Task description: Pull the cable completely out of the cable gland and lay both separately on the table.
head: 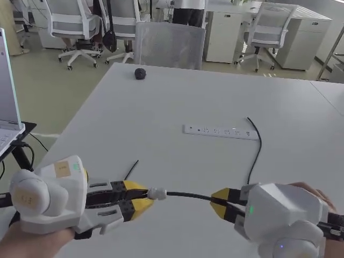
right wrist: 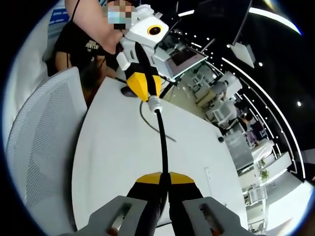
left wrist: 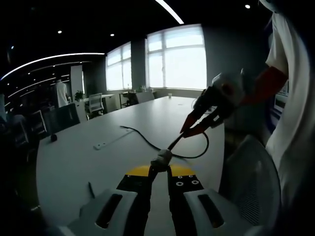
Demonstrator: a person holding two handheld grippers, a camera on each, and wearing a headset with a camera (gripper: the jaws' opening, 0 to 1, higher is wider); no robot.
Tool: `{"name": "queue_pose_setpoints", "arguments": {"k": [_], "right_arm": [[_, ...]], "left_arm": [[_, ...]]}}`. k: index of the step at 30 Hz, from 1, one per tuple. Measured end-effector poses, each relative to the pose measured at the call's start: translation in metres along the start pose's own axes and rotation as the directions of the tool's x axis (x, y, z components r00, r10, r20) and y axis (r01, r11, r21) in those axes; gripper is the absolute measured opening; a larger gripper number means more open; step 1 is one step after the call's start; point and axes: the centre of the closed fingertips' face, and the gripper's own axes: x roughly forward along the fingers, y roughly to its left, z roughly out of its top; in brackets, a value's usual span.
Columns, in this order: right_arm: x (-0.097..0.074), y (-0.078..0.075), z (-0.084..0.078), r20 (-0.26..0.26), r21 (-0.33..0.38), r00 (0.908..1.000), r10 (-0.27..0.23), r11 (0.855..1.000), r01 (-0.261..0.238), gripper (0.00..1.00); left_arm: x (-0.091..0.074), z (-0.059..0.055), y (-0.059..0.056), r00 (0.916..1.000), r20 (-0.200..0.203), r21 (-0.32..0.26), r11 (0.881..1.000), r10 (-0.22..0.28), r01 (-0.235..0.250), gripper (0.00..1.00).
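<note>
Cable gland (head: 156,193), pale and small, is pinched at the very tip of your left tongs (head: 146,194), close to you over the near part of the counter (head: 161,118). Your right tongs (head: 219,200) are pressed together on the black cable (head: 188,195) a short stretch along from the gland, so the span between the two tips runs nearly straight. To my eye the cable is not yet out.

The likely trouble is slip. The left tips hold only the gland's end, so a hard tug could pop it free, or the smooth cable could slide through your right tongs instead of through the gland. Pulling off-axis could also jam the cable in its seal.

Beyond your right tongs the rest of the cable trails away across the counter, curving past the end of the white power strip (head: 220,131); a long pull may drag that tail against it. A short dark strand (head: 131,170) lies on the counter just beside the left tongs, and I cannot tell whether it is the cable's other end. Farther off a dark mouse (head: 140,73) rests near the far edge, with a grey chair (head: 169,45) behind.
</note>
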Motion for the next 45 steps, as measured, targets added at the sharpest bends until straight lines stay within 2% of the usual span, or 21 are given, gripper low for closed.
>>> {"name": "queue_pose_setpoints", "arguments": {"k": [10,14,18,33,37,40,45], "right_arm": [[-0.012,-0.009,-0.031,-0.074,-0.007,0.9967,-0.031,0.999,0.031,0.0],[-0.02,-0.014,-0.051,-0.123,0.002,0.9911,-0.05,0.999,0.051,0.0],[-0.026,-0.018,-0.06,-0.143,0.03,0.9878,-0.062,0.997,0.067,0.0],[-0.025,-0.012,-0.052,-0.128,0.032,0.9896,-0.066,0.997,0.071,0.0],[-0.024,-0.007,-0.048,-0.108,0.032,0.9929,-0.051,0.998,0.055,0.0],[-0.022,-0.003,-0.047,-0.107,0.004,0.9932,-0.047,0.999,0.048,0.01],[-0.02,0.003,-0.037,-0.064,0.018,0.9977,-0.021,1.0,0.022,0.05]], "left_arm": [[-0.005,-0.001,0.006,0.9999,-0.001,-0.001,1.0,0.016,-0.016,0.13],[-0.008,-0.001,0.009,0.9997,-0.001,0.0,1.0,0.025,-0.025,0.13],[-0.01,0.0,0.011,0.9995,0.003,-0.006,1.0,0.03,-0.03,0.13],[-0.01,0.005,0.01,0.9995,0.006,-0.002,0.999,0.033,-0.033,0.13],[-0.01,0.005,0.009,0.9995,0.008,-0.002,1.0,0.031,-0.031,0.13],[-0.008,0.006,0.008,0.9995,0.011,-0.001,1.0,0.03,-0.03,0.13],[-0.005,0.008,0.005,0.9996,0.017,-0.002,1.0,0.023,-0.023,0.13]]}}
